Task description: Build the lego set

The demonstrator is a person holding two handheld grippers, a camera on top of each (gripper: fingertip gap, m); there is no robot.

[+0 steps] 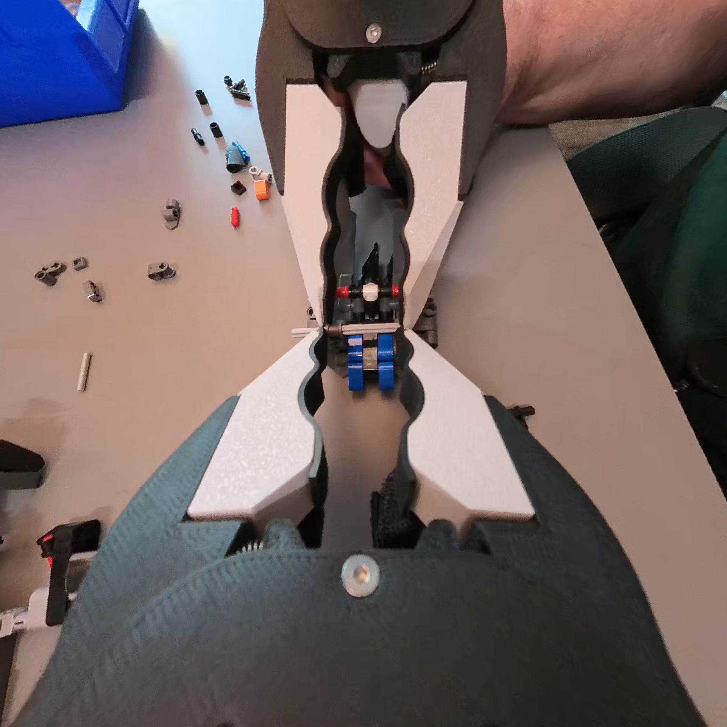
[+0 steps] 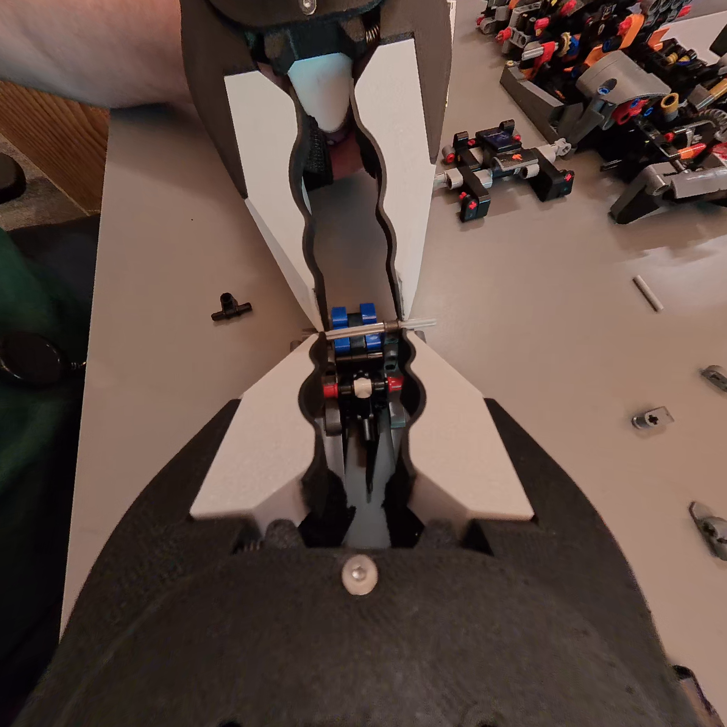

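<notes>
A small lego sub-assembly (image 1: 368, 314) hangs above the table between my two grippers, which meet tip to tip. Its blue end (image 1: 369, 362) sits between the fingers of my left gripper (image 1: 364, 338). Its black end, with red pins and a white ball (image 2: 362, 387), sits between the fingers of my right gripper (image 2: 364, 342). A thin grey axle (image 2: 354, 328) runs crosswise through it where the fingertips meet and sticks out on one side. Both grippers look shut on the sub-assembly. The right gripper (image 1: 364, 310) comes in from the top of the left wrist view, and the left gripper (image 2: 362, 314) from the top of the right wrist view.
A blue bin (image 1: 59, 59) stands far left, with several loose small parts (image 1: 236, 157) and a loose grey axle (image 1: 83, 371) on the table. A large lego model (image 2: 629, 78), a black sub-assembly (image 2: 507, 165) and grey connectors (image 2: 651, 421) lie nearby. A black T-shaped pin (image 2: 230, 307) lies near the table edge (image 1: 590, 236). From either gripper's tips it is about 15 cm to the loose grey axle (image 1: 83, 371). It turns up in the right wrist view (image 2: 648, 294) as well.
</notes>
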